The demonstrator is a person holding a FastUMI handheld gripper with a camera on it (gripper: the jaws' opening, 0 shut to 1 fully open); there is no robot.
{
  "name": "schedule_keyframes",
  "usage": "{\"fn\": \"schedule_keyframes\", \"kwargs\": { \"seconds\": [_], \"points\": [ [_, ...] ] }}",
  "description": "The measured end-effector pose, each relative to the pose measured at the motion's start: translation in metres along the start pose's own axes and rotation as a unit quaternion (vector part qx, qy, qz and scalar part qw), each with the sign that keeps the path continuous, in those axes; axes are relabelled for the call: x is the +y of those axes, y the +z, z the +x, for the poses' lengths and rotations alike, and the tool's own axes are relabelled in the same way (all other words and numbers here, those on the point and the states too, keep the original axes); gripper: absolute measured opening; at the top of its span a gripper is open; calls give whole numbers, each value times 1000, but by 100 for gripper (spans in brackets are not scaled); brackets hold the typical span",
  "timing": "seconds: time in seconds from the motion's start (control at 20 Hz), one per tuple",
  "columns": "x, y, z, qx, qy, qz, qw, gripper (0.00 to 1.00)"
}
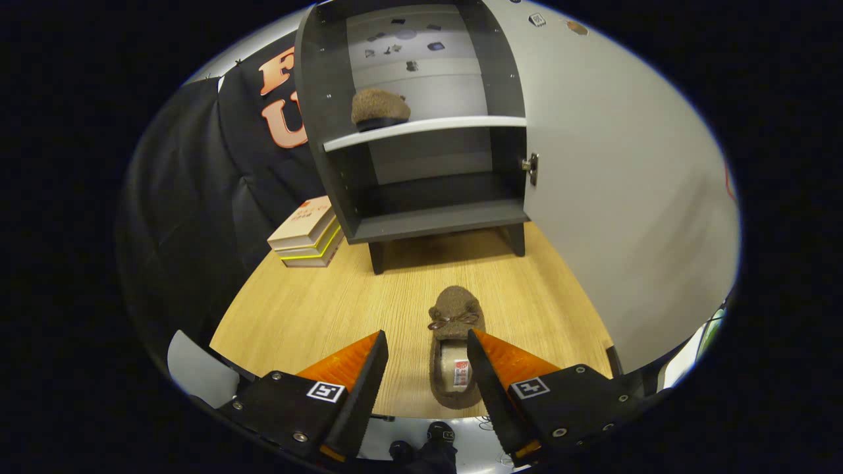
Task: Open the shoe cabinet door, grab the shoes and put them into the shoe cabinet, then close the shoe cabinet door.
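The gripper (pixel 427 355) hangs wide open over the second shoe (pixel 456 342) on the desk (pixel 309 309). The cabinet door (pixel 612 197) is open, one shoe (pixel 380 108) shelved; this shoe and closing remain.

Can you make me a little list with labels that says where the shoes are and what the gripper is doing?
cabinet door: open, swung to the right
shoe on shelf: on the cabinet's upper shelf
shoe on table: between the gripper's fingers, toe toward the cabinet
gripper: open, not pressing the shoe
books: stacked left of the cabinet
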State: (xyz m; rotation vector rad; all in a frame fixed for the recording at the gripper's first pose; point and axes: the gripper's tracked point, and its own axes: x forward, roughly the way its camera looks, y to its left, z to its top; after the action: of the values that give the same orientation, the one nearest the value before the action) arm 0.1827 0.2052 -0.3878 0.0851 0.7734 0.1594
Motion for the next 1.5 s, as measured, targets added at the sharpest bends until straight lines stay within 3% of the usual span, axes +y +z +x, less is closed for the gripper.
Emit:
{"fn": "schedule_keyframes", "kwargs": {
  "seconds": [0.3,0.55,1.15,1.5],
  "points": [
    [1,-42,59,60,9,1,998,66],
    [-4,-62,90,89,-1,-10,996,48],
    [-13,-79,108,105,-22,-20,994,6],
    [-20,-46,100,89,-10,-2,996,2]
  ]
}}
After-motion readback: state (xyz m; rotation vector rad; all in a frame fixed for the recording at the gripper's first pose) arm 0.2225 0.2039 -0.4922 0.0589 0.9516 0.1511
